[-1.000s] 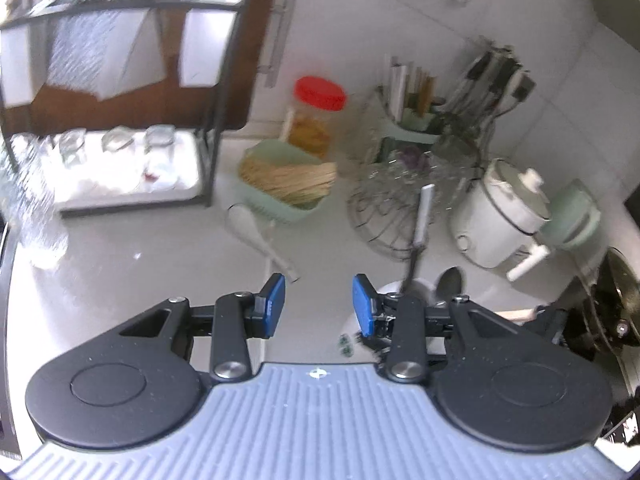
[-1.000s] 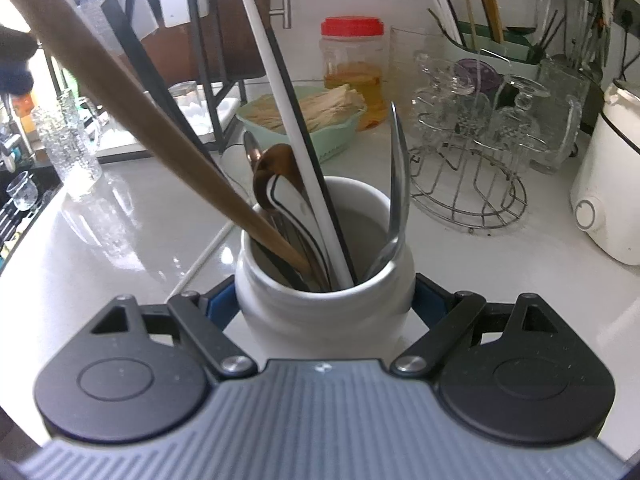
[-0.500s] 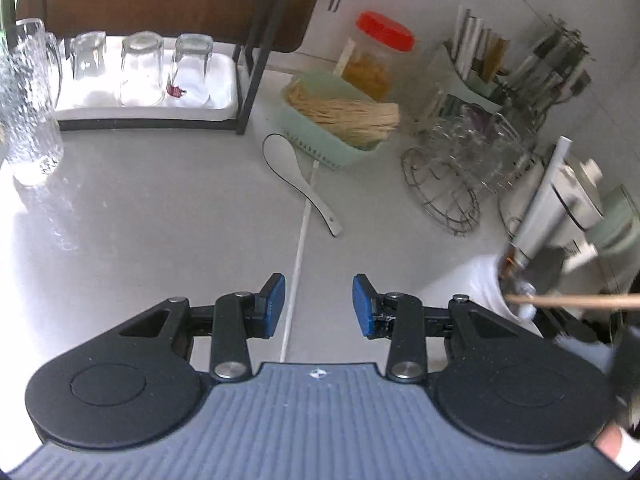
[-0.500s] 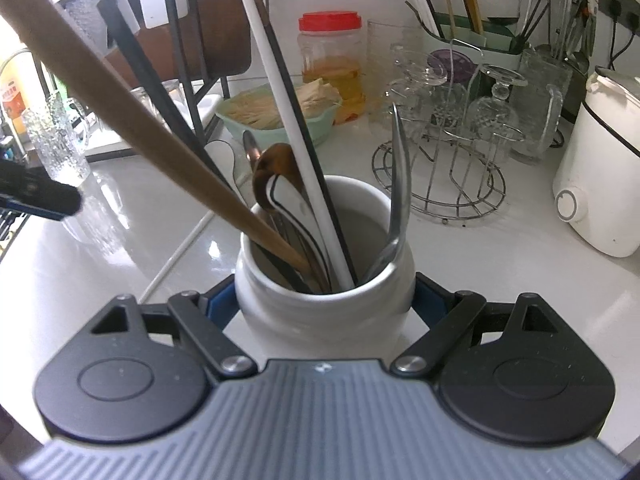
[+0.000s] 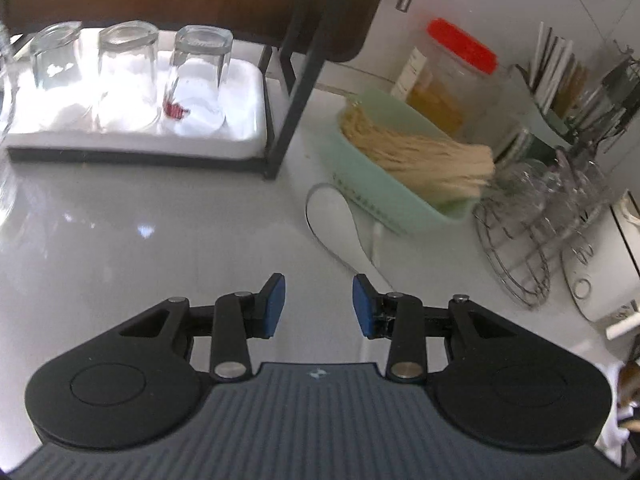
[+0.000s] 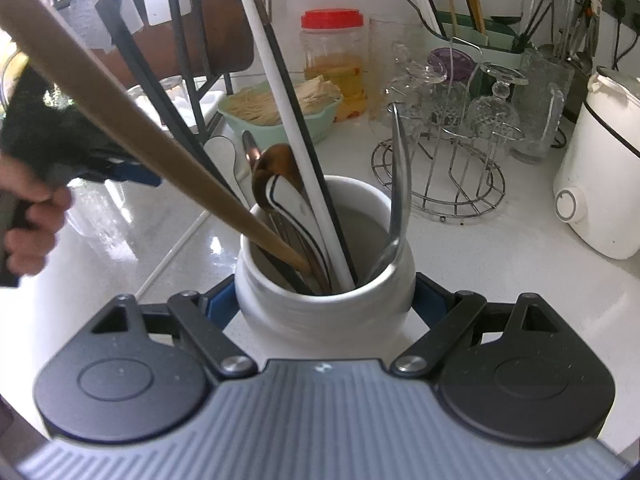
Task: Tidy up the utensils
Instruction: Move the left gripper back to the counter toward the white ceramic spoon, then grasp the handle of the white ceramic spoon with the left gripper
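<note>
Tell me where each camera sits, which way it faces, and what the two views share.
Left wrist: sits on the left gripper, looking forward and down over the counter at a white spoon lying loose; its own open fingers show.
Right wrist: sits on the right gripper, facing the white utensil crock clamped between its fingers; the person's left hand shows at the left edge.
Shared: green basket, red-lidded jar, wire glass rack.
</note>
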The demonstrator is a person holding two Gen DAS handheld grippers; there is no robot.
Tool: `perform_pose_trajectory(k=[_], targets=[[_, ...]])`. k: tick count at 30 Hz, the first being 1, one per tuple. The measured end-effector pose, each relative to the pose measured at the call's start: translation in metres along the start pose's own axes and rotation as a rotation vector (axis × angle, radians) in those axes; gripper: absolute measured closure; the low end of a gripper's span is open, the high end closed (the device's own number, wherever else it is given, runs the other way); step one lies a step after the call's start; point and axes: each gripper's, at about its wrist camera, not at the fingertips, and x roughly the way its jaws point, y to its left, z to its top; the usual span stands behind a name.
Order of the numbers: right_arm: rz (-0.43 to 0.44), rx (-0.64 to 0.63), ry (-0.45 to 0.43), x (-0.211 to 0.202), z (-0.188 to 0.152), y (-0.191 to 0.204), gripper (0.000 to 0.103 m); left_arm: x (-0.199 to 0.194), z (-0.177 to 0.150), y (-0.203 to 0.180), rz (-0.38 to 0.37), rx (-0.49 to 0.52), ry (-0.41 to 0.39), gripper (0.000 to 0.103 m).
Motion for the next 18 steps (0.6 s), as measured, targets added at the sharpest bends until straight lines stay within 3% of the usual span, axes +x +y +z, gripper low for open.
perform_pose_trajectory(k=[9, 11, 18], targets=[[0.045, -0.036, -0.031, 0.008, 0.006, 0.0, 0.012, 0.034, 0.029, 0.002, -0.021, 0.05, -0.034, 0.062], [0.052, -0.042, -0.039, 0.011, 0.006, 0.0, 0.012, 0.04, 0.034, 0.001, -0.029, 0.05, -0.034, 0.069], [0.062, -0.044, -0.061, 0.016, 0.006, 0.004, 0.012, 0.057, 0.044, -0.001, -0.022, 0.062, -0.037, 0.075]])
